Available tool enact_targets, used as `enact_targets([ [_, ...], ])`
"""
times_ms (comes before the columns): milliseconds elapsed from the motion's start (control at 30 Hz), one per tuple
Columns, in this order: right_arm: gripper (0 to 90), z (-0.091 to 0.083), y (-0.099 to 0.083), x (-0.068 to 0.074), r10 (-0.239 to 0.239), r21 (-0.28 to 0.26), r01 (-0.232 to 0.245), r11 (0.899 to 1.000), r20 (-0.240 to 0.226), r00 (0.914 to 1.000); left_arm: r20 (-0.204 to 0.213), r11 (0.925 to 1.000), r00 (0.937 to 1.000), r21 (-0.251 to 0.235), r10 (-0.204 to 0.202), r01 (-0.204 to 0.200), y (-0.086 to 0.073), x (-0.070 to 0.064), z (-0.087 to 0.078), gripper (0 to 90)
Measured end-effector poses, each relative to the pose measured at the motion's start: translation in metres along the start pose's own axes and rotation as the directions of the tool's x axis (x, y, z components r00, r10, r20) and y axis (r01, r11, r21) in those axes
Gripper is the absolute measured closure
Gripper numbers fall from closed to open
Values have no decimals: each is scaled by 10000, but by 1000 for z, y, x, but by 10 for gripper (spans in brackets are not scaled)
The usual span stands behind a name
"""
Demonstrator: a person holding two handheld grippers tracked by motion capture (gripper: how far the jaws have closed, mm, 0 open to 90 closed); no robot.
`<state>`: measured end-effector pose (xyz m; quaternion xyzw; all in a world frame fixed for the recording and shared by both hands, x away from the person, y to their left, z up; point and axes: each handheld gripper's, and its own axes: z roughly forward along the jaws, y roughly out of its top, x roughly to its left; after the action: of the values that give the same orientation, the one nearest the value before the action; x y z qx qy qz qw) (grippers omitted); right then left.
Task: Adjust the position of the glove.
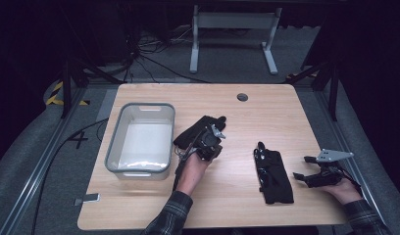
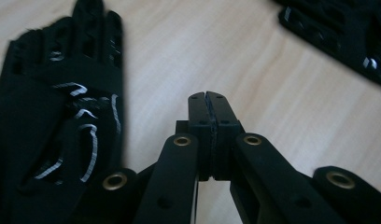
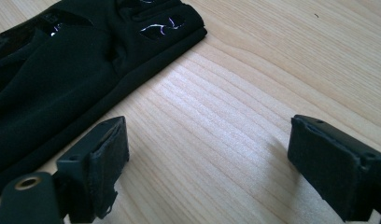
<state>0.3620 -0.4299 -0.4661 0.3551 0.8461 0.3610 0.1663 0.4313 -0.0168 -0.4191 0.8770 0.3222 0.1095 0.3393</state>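
Two black gloves with pale markings lie flat on the wooden table (image 1: 227, 103). One glove (image 1: 190, 131) (image 2: 58, 116) is at the centre, just right of the bin. My left gripper (image 1: 215, 137) (image 2: 208, 97) hovers over its right edge, jaws shut with nothing between them. The other glove (image 1: 272, 176) (image 2: 338, 32) (image 3: 62, 70) lies right of centre. My right gripper (image 1: 304, 167) (image 3: 212, 158) rests low over bare wood just right of that glove, jaws wide open and empty, its left pad (image 3: 104, 163) close to the glove's edge.
An empty grey plastic bin (image 1: 112, 147) with a white floor stands on the table's left side. A round cable hole (image 1: 242, 97) sits near the far edge. Beyond the table are a white desk frame (image 1: 232, 34) and floor cables.
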Motion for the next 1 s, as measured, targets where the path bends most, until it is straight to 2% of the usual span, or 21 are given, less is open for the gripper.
enact_targets([
  [233, 126, 0, 0, 0, -10, 5, 10, 10000, -14, 10000, -398, 9987, 9980, -200, -483, 475, 14, 19, 8, 898],
  [400, 126, 0, 0, 0, -23, 6, 23, 10000, -14, 10000, -985, 9987, 9939, -11, -499, 500, 21, 30, 20, 898],
  [467, 126, 0, 0, 0, -24, 10, 24, 10000, -13, 10000, -1009, 9984, 9933, 2, -562, 565, 21, 32, 23, 898],
  [533, 126, 0, 0, 0, -26, 9, 26, 10000, -18, 10000, -1286, 9983, 9903, 177, -536, 563, 23, 38, 35, 898],
  [600, 126, 0, 0, 0, -23, 6, 23, 10000, -19, 10000, -1375, 9980, 9891, 281, -526, 570, 23, 42, 41, 898],
  [667, 126, 0, 0, 0, -22, 8, 22, 10000, -21, 10000, -1319, 9972, 9895, 370, -595, 649, 22, 45, 48, 898],
  [767, 126, 0, 0, 0, -22, 3, 22, 10000, -22, 10000, -1350, 9964, 9897, 636, -467, 557, 21, 45, 56, 898],
  [933, 126, 0, 0, 0, -30, 18, 30, 10000, -18, 10000, -1250, 9964, 9913, 682, -416, 504, 21, 41, 56, 899],
  [1000, 126, 0, 0, 0, -28, 17, 28, 10000, -23, 10000, -1039, 9967, 9935, 603, -473, 538, 19, 38, 56, 899],
])
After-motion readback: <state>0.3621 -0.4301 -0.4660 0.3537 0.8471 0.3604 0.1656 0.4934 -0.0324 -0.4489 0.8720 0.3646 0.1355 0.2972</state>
